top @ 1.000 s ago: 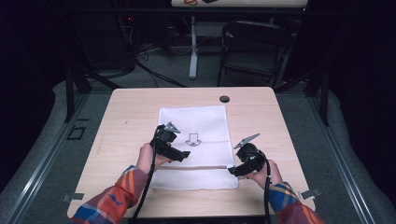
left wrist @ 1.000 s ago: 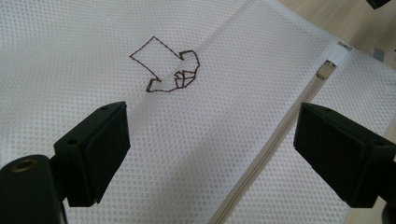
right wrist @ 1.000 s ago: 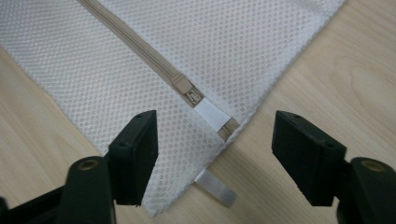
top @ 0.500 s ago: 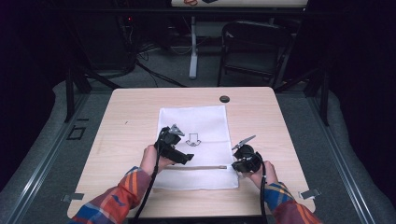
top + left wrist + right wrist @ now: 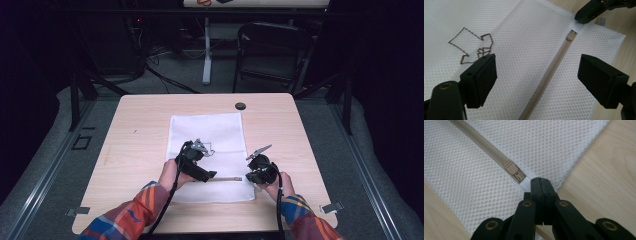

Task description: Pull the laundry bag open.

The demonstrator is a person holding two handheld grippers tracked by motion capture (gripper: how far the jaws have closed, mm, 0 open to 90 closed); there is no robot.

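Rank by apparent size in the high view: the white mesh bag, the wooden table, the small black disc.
1. wooden table
2. white mesh bag, lying on it
3. small black disc, near the table's far edge, clearly smallest

White mesh laundry bag (image 5: 210, 150) of fine perforated cloth, matt, with a smooth beige plastic zipper (image 5: 554, 65) near the table's front edge and a brown stitched outline (image 5: 471, 47). Pale wood-grain table (image 5: 140, 130), smooth with a satin finish. Black matt plastic left gripper (image 5: 536, 80); brass-coloured rivets on the right gripper (image 5: 540, 181).
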